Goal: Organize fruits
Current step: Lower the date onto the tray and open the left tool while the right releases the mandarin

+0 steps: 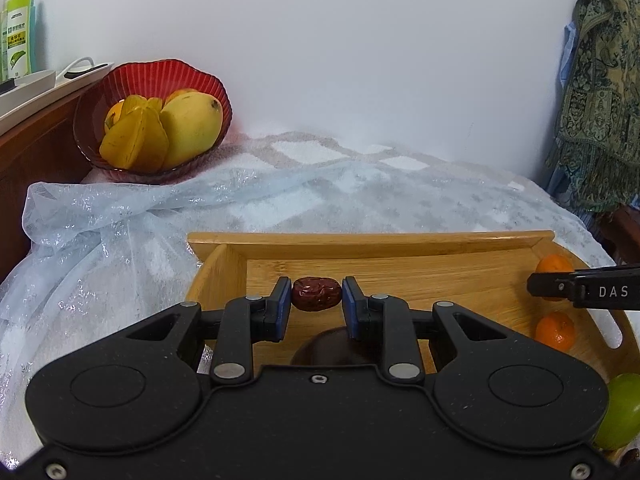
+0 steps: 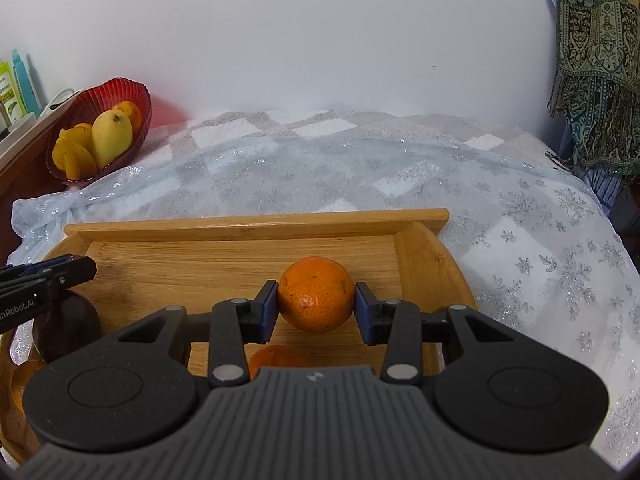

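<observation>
**Both claws loaded over the tray**

The left claw (image 1: 316,300) is nearly closed, pinching a wrinkled dark-red dried jujube (image 1: 316,294) endwise between its blue pads, above the rectangular bamboo tray (image 1: 360,240) on the lace-covered counter (image 2: 520,240). The right claw (image 2: 316,304) stands partly open around a round orange mandarin (image 2: 316,294), pads pressing both sides, over the tray's right half.

To do this well, I judge each fruit should travel level, grip unchanged, and be released only once low over its destination, probably the ribbed red glass bowl (image 1: 160,76).

Counted: one jujube, two mandarins, one green fruit, one dark round fruit, one bowl holding roughly four yellow-orange fruits.
</observation>
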Available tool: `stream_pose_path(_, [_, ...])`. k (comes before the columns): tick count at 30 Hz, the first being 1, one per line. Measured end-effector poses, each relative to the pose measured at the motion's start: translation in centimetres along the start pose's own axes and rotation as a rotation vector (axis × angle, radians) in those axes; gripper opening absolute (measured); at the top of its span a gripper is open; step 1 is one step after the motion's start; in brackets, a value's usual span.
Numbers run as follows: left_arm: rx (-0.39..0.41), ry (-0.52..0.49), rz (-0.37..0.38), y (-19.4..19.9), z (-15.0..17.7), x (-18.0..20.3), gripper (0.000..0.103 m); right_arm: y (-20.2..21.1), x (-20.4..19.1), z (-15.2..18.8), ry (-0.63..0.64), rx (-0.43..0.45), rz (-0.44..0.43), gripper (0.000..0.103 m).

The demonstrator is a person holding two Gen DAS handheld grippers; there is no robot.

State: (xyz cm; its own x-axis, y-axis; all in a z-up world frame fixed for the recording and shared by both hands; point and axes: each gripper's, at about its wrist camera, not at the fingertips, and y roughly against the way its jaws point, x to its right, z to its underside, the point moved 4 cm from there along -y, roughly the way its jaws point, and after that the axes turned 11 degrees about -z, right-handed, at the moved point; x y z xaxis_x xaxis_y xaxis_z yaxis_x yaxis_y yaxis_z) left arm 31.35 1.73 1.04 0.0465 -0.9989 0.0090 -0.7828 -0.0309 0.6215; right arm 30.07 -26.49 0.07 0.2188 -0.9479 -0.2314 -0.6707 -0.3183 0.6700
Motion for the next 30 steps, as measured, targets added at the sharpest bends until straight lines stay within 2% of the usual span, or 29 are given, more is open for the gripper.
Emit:
stream_pose_path(10, [-0.007,0.002,-0.001,-0.1,-0.1,0.0,0.025,-0.1,0.0,0.0,-0.001,-0.009,-0.001,0.044])
stream_pose_path(30, [-0.078,0.028,0.008,-1.0,-0.5,-0.1,0.026,-0.5,0.4,0.1,-0.048,-0.044,0.016,0.044])
